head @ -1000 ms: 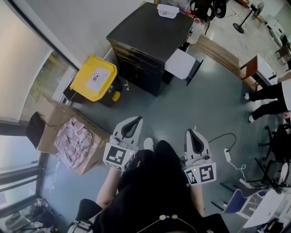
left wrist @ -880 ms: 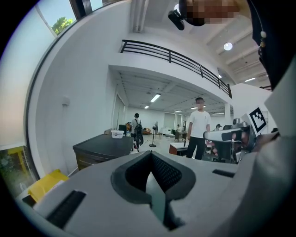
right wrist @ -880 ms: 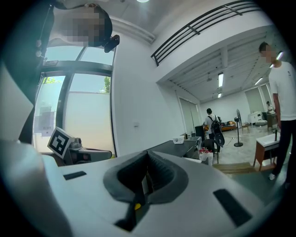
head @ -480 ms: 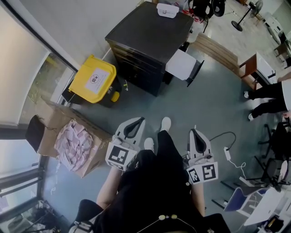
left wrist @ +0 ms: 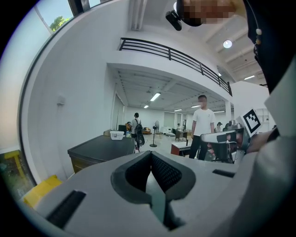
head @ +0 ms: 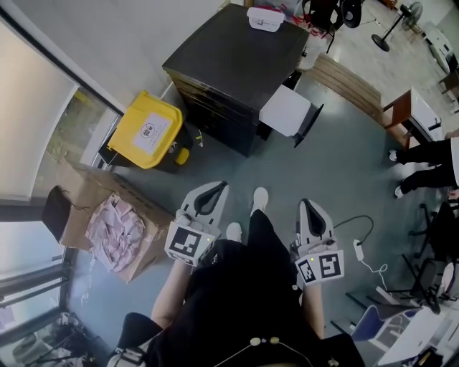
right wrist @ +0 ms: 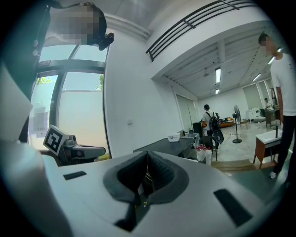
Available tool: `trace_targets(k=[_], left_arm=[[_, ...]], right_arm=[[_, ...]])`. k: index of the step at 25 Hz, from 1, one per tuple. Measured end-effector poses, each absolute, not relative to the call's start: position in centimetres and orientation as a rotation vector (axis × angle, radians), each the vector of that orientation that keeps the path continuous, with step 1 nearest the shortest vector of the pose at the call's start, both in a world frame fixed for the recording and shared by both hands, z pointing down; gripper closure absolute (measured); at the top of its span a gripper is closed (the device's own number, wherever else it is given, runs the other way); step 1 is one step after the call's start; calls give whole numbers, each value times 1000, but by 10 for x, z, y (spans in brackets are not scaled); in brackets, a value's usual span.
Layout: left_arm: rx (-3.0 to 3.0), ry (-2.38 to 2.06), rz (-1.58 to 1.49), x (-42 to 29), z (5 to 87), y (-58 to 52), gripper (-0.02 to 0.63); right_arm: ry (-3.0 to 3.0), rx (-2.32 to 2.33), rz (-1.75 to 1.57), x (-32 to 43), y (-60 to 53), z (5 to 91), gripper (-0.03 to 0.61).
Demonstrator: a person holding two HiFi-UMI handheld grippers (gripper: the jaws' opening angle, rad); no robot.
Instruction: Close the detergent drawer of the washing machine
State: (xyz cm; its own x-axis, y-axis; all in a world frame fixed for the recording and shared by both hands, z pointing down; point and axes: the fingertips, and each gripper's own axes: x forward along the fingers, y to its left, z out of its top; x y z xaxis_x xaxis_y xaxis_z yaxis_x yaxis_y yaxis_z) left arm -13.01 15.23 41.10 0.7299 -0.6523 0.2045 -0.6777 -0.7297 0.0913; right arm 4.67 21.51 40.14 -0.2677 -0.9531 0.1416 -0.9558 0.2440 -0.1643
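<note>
Both tongs clenched on nothing over the grey floor (head: 337,143).
The left gripper (head: 215,188) and right gripper (head: 307,206) flanked the person's legs, jaws pressed together, pointing toward a black cabinet (head: 237,50); where the detergent drawer stood could not be told.

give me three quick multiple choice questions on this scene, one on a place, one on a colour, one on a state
1. In the head view, where does the yellow bin stand?
A) left of the black cabinet
B) on top of it
C) right of it

2. What colour is the small container on the cabinet?
A) red
B) white
C) green

3. What state are the right tongs in?
A) wide open
B) shut on a cloth
C) shut and empty

Answers:
1 A, the bin shows at the cabinet's left.
2 B, it shows white against the dark top.
3 C, the jaws meet with nothing between them.
</note>
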Motion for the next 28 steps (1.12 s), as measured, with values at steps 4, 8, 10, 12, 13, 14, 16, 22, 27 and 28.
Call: trace_targets(k=[4, 8, 10, 12, 13, 14, 16, 22, 27, 28], left_arm=[[2788, -1086, 255, -106, 409, 119, 611], [2775, -1117, 263, -79, 410, 79, 611], [2771, -1125, 262, -65, 409, 60, 611], [2762, -1134, 255, -51, 409, 44, 611], [2758, -1141, 251, -45, 409, 36, 611], [2755, -1148, 251, -39, 410, 29, 611], [2743, -1170, 258, -31, 414, 16, 611], [2669, -1261, 308, -30, 420, -16, 611], [2632, -1309, 329, -42, 425, -36, 611], [2626, -1315, 332, -44, 425, -40, 611]], right_arm=[[-2471, 1887, 349, 73, 180, 408, 575], [-2483, 1832, 344, 100, 140, 417, 575], [-2479, 1798, 356, 113, 119, 427, 575], [-2465, 1777, 378, 129, 101, 439, 575], [-2457, 1771, 393, 137, 92, 446, 575], [-2447, 1769, 411, 145, 84, 453, 575], [-2420, 1766, 450, 163, 68, 470, 575], [-2317, 1724, 589, 203, 27, 539, 575], [-2297, 1607, 782, 210, -3, 592, 496], [-2283, 1605, 822, 212, -9, 600, 491]])
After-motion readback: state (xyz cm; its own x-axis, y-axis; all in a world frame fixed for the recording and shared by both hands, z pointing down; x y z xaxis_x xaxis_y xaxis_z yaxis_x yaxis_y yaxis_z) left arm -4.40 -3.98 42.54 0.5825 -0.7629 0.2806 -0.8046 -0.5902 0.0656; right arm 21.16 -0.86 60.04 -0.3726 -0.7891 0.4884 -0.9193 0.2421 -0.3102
